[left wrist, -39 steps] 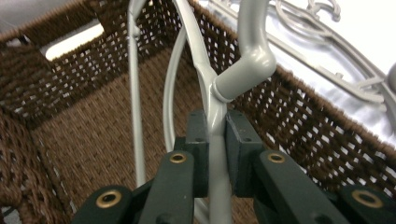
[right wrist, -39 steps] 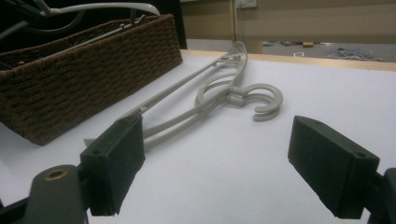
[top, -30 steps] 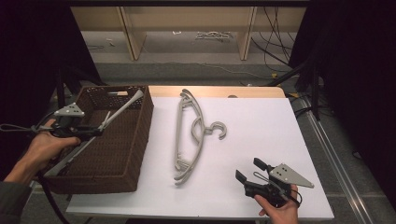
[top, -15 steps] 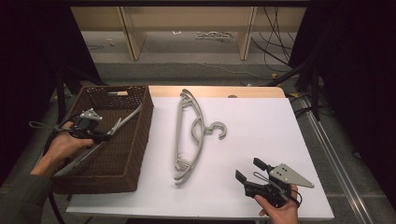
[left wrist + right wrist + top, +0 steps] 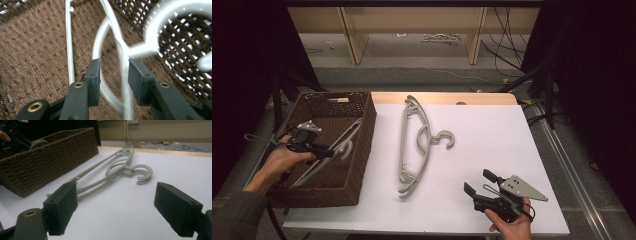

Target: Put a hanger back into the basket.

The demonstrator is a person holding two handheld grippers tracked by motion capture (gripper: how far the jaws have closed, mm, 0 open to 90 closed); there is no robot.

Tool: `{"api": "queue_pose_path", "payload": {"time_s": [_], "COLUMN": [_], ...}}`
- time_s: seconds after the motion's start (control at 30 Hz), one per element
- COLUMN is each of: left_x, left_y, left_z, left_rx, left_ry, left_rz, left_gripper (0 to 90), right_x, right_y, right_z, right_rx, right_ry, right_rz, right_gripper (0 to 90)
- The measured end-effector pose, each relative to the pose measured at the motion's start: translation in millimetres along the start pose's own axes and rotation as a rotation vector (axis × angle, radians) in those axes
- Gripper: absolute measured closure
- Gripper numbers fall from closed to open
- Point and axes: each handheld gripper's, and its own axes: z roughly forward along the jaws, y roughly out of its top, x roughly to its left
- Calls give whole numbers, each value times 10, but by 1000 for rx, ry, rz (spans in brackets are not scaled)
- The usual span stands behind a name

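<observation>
1. One hanger [image 5: 329,152] lies aslant in the wicker basket [image 5: 362,150] at the left of the table [image 5: 492,150], its far end riding up toward the basket's inner wall. The left gripper [image 5: 114,72] has just been opening: its jaws stand partly spread with the pale bar between them, and the pads no longer press on it.
2. Judged from that, the freed hanger may slide or tip. The blur on it in the left gripper view suggests it is not at rest, and its raised end could catch the rim and leave it propped rather than flat.
3. Lifting the left gripper away carelessly could snag the hook [image 5: 175,22], which curls close to one jaw, and drag the hanger back out.
4. Two more hangers [image 5: 414,145] lie stacked on the white table just right of the basket, hooks pointing right. They could be pushed apart or slid along the smooth top if gripped off-centre.
5. Farther right, the right gripper [image 5: 479,182] rests near the table's front edge, jaws spread wide and empty.
6. Each hanger looks like thin, light grey plastic: curved shoulders, a straight crossbar, a thick open hook.
</observation>
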Motion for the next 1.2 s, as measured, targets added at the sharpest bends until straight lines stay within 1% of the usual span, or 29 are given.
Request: {"api": "queue_pose_path", "payload": {"time_s": [0.03,0.07,0.1,0.17,0.23,0.27,0.3,0.33,0.37,0.43,0.47,0.5,0.53,0.57,0.6,0.63,0.67,0.73,0.8,0.83,0.87,0.93,0.97,1.0,1.03,1.07,1.1,1.13,1.2], "left_x": [-19,-27,-33,-56,-83,-90,-104,-110,-133,-180,-210,-247,-266,-295,-317,-355,-383,-458,-523,-551,-578,-630,-659,-680,-710,-741,-767,-794,-848], "left_y": [4,8,18,39,64,80,100,113,135,170,190,217,231,245,253,262,269,275,280,281,284,291,294,292,288,283,275,268,260], "left_z": [-24,-40,-68,-129,-168,-199,-240,-265,-308,-350,-360,-385,-401,-430,-451,-469,-482,-513,-538,-547,-557,-578,-598,-610,-623,-632,-637,-636,-631], "left_rx": [-10,-17,-21,-56,-89,-103,-115,-125,-142,-191,-231,-263,-278,-304,-317,-346,-365,-410,-446,-465,-482,-506,-524,-540,-554,-559,-566,-575,-580], "left_ry": [12,12,-4,9,31,33,26,26,34,43,50,63,68,66,71,63,64,66,38,20,14,2,-15,-22,-22,-15,-14,-12,-6], "left_rz": [-11,-19,-34,-67,-125,-132,-144,-143,-151,-177,-190,-205,-212,-216,-218,-224,-228,-225,-231,-237,-236,-232,-234,-236,-232,-222,-216,-213,-208], "left_gripper": [586,557,535,492,448,431,413,397,387,362,360,351,337,330,318,310,303,285,238,228,224,216,206,198,198,198,198,194,189], "right_x": [-1,-1,0,1,1,4,4,4,5,2,0,3,3,4,4,3,4,4,4,2,0,3,3,3,3,-4,3,-7,3], "right_y": [0,1,-2,0,-2,-3,-2,3,-1,2,2,-2,0,1,-1,-1,1,2,0,0,1,7,6,6,6,10,13,6,2], "right_z": [-1,-6,1,-1,5,7,3,-11,-1,-11,-11,-2,-5,-7,-3,-3,-8,-7,-2,-1,-1,-10,-10,-11,-12,-22,-26,-7,0], "right_rx": [5,13,1,0,-5,-7,-4,9,-5,8,7,-5,-3,-1,-7,-6,-1,-3,-7,-10,-13,-5,-4,-3,-4,11,10,-7,-11], "right_ry": [1,-1,1,0,4,5,4,-9,1,-11,-11,1,1,0,1,1,0,0,1,-2,-4,-3,-3,-2,-2,-17,-17,5,-5], "right_rz": [-2,-3,-1,0,0,3,5,2,10,4,3,12,11,11,10,9,12,12,9,4,1,4,4,4,6,-8,3,0,0], "right_gripper": [199,198,198,199,199,199,199,198,198,197,197,197,197,197,196,196,196,196,195,196,196,195,195,195,195,195,195,194,194]}}
